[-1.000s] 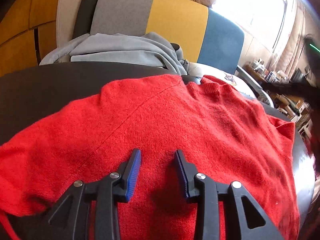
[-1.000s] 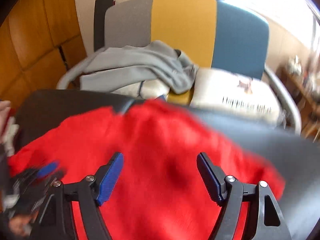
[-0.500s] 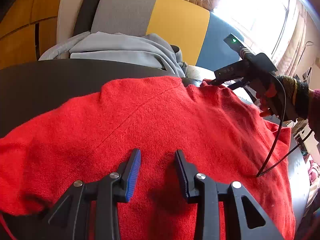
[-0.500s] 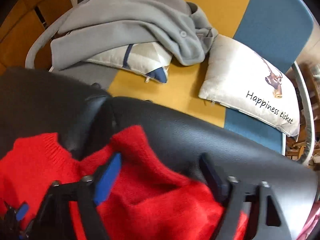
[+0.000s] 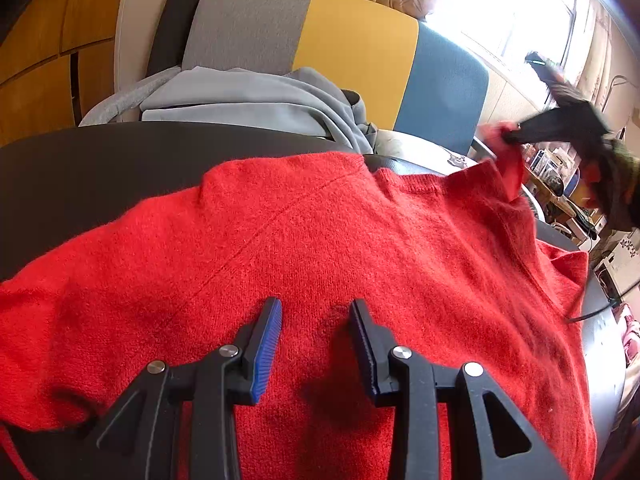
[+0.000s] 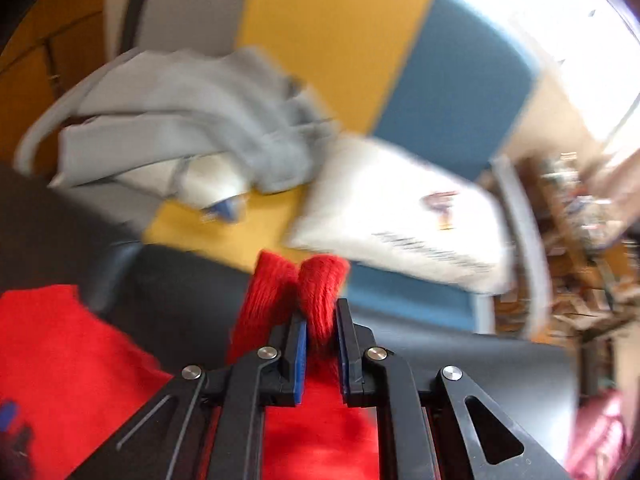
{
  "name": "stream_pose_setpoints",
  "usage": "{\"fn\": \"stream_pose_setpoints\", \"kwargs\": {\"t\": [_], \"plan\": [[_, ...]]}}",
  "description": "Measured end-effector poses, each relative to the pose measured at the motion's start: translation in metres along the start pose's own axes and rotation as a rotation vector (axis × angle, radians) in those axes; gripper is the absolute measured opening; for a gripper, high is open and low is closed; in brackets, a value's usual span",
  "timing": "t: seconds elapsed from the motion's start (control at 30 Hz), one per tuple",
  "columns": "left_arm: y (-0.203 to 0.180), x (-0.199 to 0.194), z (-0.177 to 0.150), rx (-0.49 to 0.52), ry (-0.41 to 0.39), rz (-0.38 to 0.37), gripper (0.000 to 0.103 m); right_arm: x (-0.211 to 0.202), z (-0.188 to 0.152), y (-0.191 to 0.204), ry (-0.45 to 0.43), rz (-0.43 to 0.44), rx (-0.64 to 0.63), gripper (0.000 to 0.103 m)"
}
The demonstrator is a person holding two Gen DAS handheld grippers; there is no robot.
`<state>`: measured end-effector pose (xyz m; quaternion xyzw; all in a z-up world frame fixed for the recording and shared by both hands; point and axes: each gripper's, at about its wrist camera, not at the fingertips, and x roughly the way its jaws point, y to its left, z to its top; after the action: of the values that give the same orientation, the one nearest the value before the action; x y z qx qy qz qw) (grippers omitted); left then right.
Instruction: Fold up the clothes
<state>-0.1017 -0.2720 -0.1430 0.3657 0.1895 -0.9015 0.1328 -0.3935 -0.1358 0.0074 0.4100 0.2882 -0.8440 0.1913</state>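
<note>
Pinching red sweater (image 6: 316, 292), right gripper (image 6: 322, 320); left gripper (image 5: 316, 312) fingers spread above it.

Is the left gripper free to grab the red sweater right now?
Probably yes. The left gripper hangs open just over the sweater, nothing between them. The right gripper already pinches a far corner.

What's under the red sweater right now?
The red sweater lies on a black padded surface, bare along its far edge. Whatever sits beneath the sweater's middle is covered.
</note>
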Motion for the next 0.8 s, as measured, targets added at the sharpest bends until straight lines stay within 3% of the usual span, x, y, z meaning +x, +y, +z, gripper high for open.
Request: {"fn": "stream_pose_setpoints", "kwargs": {"t": [0.2, 0.33, 0.47, 0.53, 0.57, 0.6, 0.7, 0.8], "plan": [[-0.001, 0.0, 0.001, 0.006, 0.001, 0.007, 0.035, -0.051, -0.049, -0.134, 0.001, -0.261, 0.179, 0.013], [-0.002, 0.001, 0.001, 0.013, 0.002, 0.016, 0.035, -0.076, -0.112, -0.221, 0.04, -0.356, 0.364, 0.013], [-0.003, 0.001, 0.0, 0.025, 0.003, 0.03, 0.035, -0.094, -0.182, -0.287, 0.037, -0.297, 0.611, 0.019], [-0.005, 0.001, 0.0, 0.032, 0.004, 0.038, 0.035, -0.108, -0.212, -0.305, 0.006, -0.264, 0.697, 0.034], [-0.005, 0.001, 0.0, 0.037, 0.004, 0.043, 0.035, -0.114, -0.225, -0.31, -0.002, -0.273, 0.711, 0.053], [-0.006, 0.001, 0.0, 0.04, 0.004, 0.047, 0.035, -0.119, -0.238, -0.314, -0.008, -0.281, 0.72, 0.066], [-0.006, 0.001, 0.0, 0.044, 0.005, 0.05, 0.035, -0.133, -0.275, -0.308, -0.025, -0.257, 0.676, 0.07], [-0.007, 0.001, -0.001, 0.047, 0.006, 0.054, 0.036, -0.132, -0.307, -0.281, -0.022, -0.152, 0.55, 0.071]]}}
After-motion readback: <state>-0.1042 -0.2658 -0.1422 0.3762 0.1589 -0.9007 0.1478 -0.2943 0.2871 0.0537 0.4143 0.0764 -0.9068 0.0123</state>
